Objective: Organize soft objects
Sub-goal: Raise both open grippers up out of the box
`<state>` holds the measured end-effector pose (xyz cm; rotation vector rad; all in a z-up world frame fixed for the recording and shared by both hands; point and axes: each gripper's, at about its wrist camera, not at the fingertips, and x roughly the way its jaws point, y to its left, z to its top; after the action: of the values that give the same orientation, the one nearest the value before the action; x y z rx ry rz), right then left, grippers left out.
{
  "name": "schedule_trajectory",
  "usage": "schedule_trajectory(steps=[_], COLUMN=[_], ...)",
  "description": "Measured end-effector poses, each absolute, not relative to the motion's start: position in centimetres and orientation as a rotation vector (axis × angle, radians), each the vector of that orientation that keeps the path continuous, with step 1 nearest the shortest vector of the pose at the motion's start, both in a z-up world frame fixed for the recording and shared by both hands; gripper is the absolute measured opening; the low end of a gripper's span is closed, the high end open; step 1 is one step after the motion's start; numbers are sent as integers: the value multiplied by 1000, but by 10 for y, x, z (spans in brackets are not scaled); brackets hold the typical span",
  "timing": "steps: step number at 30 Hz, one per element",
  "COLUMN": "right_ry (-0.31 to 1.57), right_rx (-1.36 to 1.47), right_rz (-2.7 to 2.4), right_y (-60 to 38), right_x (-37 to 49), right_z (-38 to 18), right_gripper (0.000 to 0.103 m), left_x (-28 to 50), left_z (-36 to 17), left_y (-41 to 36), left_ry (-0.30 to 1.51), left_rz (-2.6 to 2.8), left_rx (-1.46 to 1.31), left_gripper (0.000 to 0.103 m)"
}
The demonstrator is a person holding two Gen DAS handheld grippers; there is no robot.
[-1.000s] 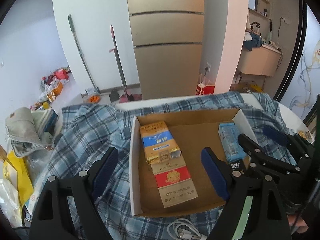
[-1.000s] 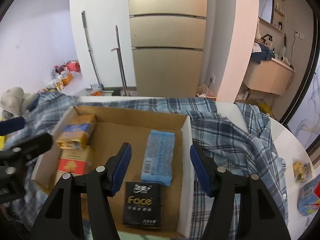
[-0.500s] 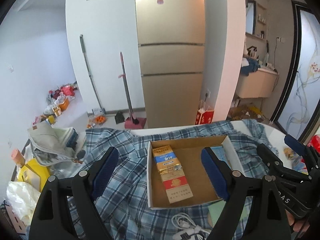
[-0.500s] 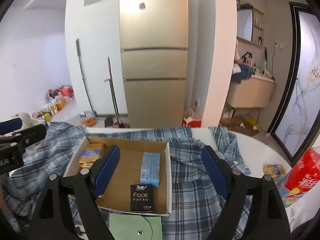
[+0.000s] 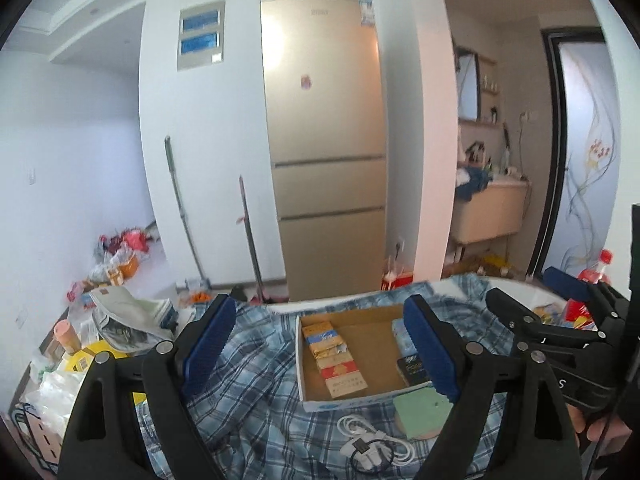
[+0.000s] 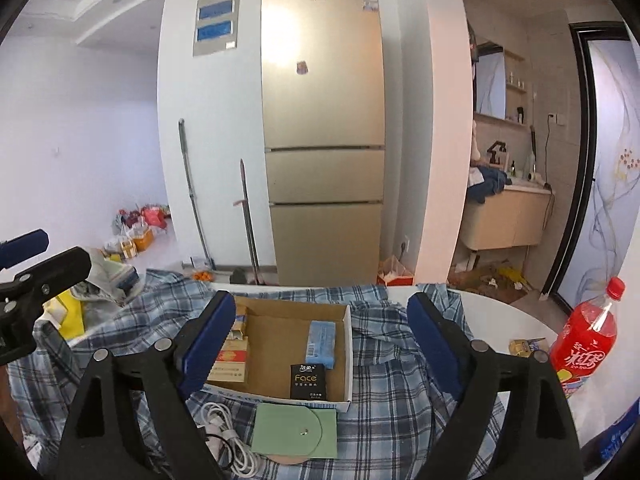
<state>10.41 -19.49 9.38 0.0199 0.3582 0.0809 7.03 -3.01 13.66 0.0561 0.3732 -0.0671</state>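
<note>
With the left claw (image 5: 316, 344) apart and the right claw (image 6: 320, 340) just opened, both empty, I should gather the plaid shirt (image 6: 400, 364) by its edges.

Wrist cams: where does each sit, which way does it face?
Left wrist: on the left tongs, facing the cardboard box and fridge; own open fingers, right tongs at right.
Right wrist: on the right tongs, same heading; left tongs at left edge.
Shared: box, plaid shirt, fridge.
</note>
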Motion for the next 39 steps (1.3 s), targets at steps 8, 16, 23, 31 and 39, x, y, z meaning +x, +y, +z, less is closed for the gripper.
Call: schedule_trajectory(steps=[8,16,23,31,39], right_ry=[241,161,131,137,191], right_rx=[44,44,27,24,-1], right_rz=[56,44,48,63,75], right_y=[-203,-205,-203,-198,-193], right_x=[76,68,71,76,87], right_z=[101,87,54,22,-3], right_gripper=[102,102,102,102,102], left_x=[24,17,20,32,40], left_z=[135,108,71,28,0], left_y=[-22,-8,-8,-7,-12], left_ry=[170,103,81,76,95], left_rz=[-60,-73,-63,-76,-36], left_rx=[44,-7,19,19,66], left_gripper=[103,103,103,103,103])
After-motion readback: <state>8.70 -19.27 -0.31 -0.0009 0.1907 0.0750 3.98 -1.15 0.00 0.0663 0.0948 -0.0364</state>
